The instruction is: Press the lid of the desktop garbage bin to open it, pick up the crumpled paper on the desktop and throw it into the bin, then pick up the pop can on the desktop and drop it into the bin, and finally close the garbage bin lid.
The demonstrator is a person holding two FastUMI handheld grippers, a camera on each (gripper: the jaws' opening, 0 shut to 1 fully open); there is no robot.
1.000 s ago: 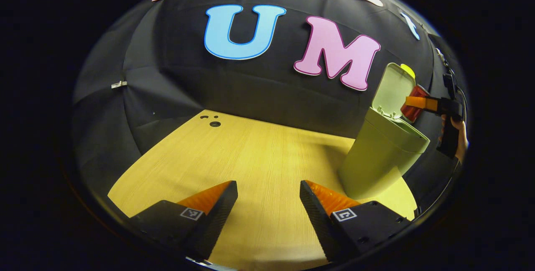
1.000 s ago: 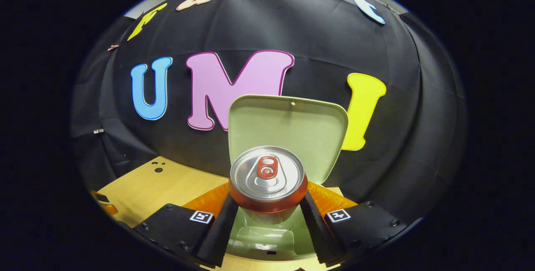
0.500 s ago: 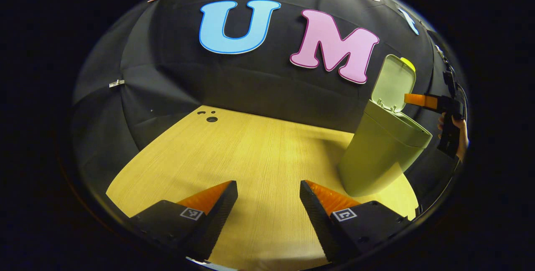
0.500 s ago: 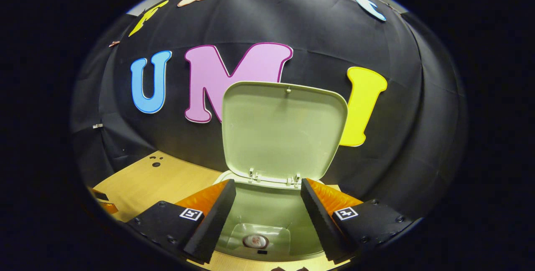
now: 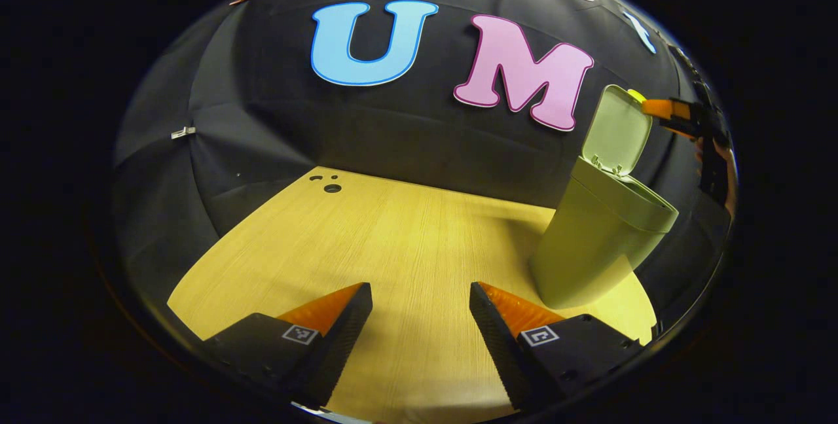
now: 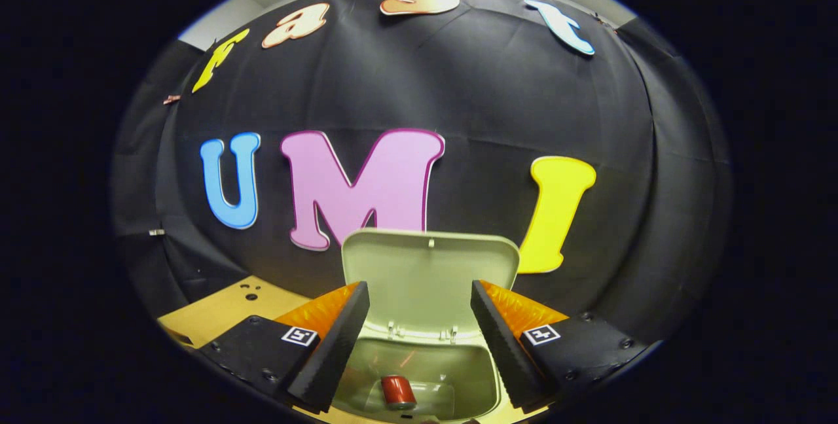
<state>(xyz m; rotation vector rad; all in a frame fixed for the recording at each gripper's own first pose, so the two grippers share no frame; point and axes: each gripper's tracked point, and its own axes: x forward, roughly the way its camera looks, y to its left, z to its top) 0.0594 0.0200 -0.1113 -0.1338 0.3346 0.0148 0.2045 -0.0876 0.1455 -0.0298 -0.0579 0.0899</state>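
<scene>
My right gripper (image 6: pixel 416 339) hangs above the garbage bin (image 6: pixel 425 378), fingers spread apart, nothing between them; lid (image 6: pixel 429 277) stands upright behind the opening; pop can (image 6: pixel 398 391) lies on its side at the bottom of the bin; my left gripper (image 5: pixel 419 339) hovers low over the wooden desktop (image 5: pixel 393 241), fingers apart, empty; bin (image 5: pixel 599 241) stands to its right, well apart, lid (image 5: pixel 615 129) raised
</scene>
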